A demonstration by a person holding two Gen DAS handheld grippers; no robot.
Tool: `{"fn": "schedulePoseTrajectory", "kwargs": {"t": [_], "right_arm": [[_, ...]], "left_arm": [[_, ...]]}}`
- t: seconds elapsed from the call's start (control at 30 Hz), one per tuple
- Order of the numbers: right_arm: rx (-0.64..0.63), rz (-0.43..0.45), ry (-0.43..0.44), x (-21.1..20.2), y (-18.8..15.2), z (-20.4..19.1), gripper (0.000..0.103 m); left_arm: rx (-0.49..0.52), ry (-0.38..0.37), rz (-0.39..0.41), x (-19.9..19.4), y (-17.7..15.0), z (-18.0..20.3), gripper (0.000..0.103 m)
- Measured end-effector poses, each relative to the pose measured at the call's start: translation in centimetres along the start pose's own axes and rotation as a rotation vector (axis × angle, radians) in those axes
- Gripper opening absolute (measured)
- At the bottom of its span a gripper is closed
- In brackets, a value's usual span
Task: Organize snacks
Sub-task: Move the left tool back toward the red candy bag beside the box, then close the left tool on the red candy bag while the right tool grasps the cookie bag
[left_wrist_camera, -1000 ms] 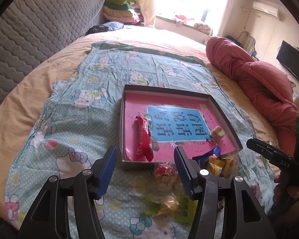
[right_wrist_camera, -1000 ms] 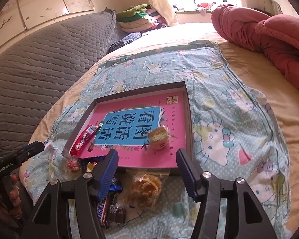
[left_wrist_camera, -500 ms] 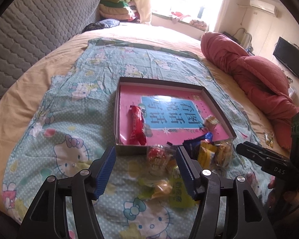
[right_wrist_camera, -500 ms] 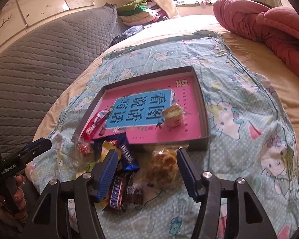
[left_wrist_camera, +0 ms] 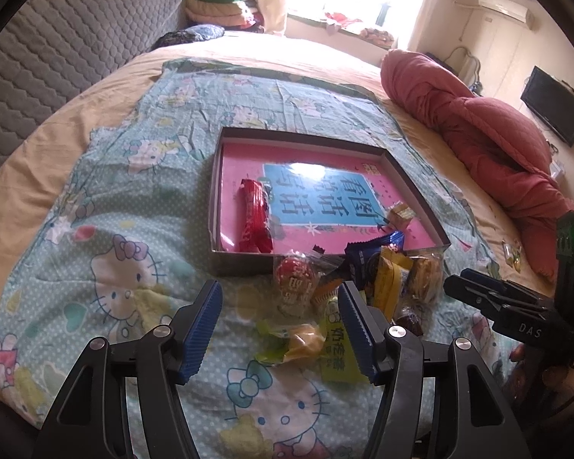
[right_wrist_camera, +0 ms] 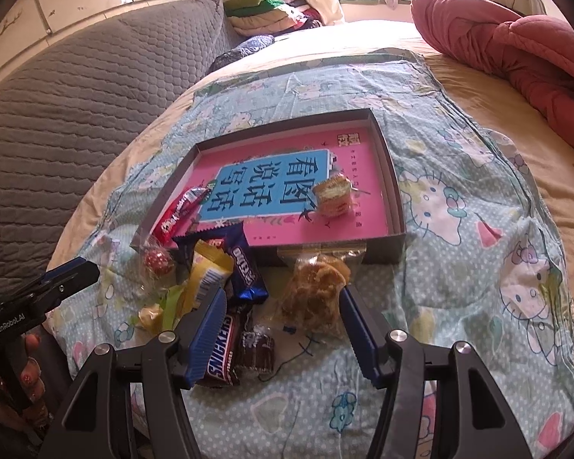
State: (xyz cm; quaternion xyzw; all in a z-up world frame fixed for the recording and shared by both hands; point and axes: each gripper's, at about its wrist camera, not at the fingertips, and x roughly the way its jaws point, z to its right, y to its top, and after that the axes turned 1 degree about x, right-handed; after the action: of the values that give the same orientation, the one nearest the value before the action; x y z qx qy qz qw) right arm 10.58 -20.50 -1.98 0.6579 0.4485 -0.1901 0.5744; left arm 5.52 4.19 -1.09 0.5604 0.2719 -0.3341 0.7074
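Both hand-held grippers, left point(left_wrist_camera: 281, 329) and right point(right_wrist_camera: 281, 331), now lower over my snack pile point(right_wrist_camera: 225, 287) at lower centre; jaws apart, empty. Box point(right_wrist_camera: 396, 210) holds two; picking next.

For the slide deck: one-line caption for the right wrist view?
Open right claw hovers over the clear-bagged pastry in the snack pile before the shallow box, already holding two snacks.

My gripper point(left_wrist_camera: 279, 321) pads are ribbed blue plastic. The snack wrappers point(right_wrist_camera: 245, 264) look glossy and crinkled, the box point(left_wrist_camera: 241, 264) matt cardboard, the printed sheet point(left_wrist_camera: 107, 267) soft cloth.
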Motion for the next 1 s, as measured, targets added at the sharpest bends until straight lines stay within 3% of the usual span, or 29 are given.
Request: {"fn": "schedulePoseTrajectory", "kwargs": {"t": [0.33,0.67,1.0], "right_arm": [[0.014,-0.038,-0.031,1.7,-0.3,0.6,0.061],[0.087,-0.062,-0.033,3.3,-0.2,2.2,0.061],[0.068,-0.068,-0.043,4.3,0.0,1.9,0.061]], "left_arm": [[0.001,-0.026,-0.060,3.0,-0.6,0.1,0.065],[-0.007,-0.018,-0.082,4.8,-0.6,-0.2,0.065],[-0.010,-0.019,-0.074,5.3,-0.5,-0.4,0.065]]}}
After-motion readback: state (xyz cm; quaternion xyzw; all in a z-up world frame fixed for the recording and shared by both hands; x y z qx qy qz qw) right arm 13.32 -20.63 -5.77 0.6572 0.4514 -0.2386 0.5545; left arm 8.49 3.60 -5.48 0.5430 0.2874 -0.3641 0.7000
